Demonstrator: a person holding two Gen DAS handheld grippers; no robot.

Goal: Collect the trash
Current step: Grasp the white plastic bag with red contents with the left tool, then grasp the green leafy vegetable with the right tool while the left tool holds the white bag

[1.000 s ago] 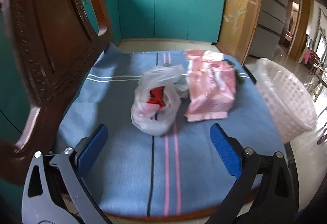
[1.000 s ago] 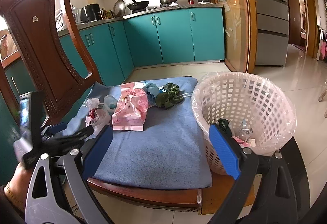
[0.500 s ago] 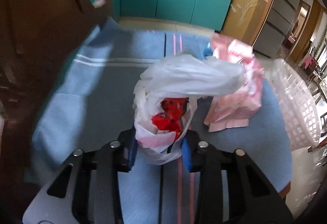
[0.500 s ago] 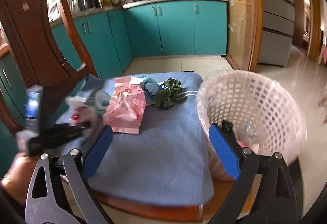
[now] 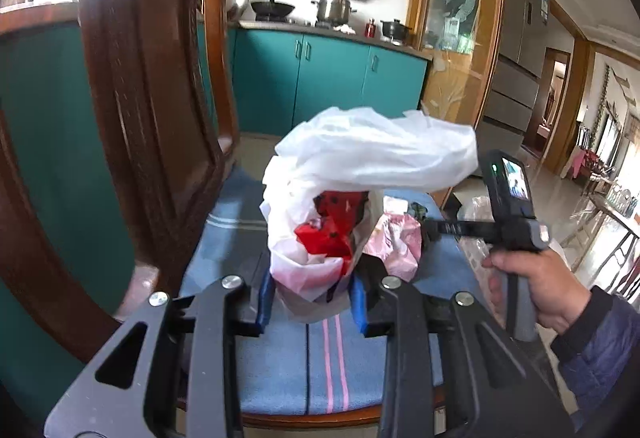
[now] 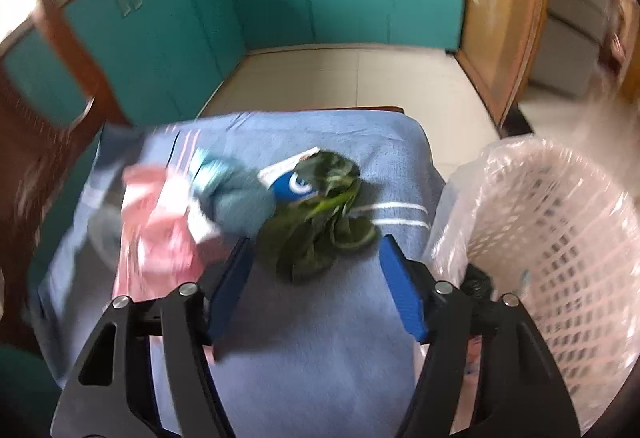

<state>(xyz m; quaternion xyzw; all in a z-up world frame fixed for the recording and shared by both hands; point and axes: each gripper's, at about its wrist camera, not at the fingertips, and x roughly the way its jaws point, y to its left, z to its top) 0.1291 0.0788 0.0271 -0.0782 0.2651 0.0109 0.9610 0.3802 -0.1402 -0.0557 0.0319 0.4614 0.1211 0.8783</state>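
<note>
We have the white plastic bag pinched in the left claw, its blue pads pressing the crumpled lower part with the red scraps showing through, and the bag looks lifted clear of the blue cloth on the chair seat. To carry it well, we should keep the squeeze firm on the gathered plastic, since the loose top flaps ahead of the claw and could spill, and swing it to the right toward the white basket before letting go over its rim.

Our right claw stands half wide with nothing between its pads; the green leafy scraps lie just ahead of them, and the pink package sits to the left of that claw. We should come down so the pads straddle the leaves, not the blue wrapper beyond them.

A second ago the left claw stood wide, short of the bag, which rested on the cloth; its jaws have since closed on it. The right claw was wide and back from the seat, facing the basket; its jaws have just been closing, nothing yet between them.
</note>
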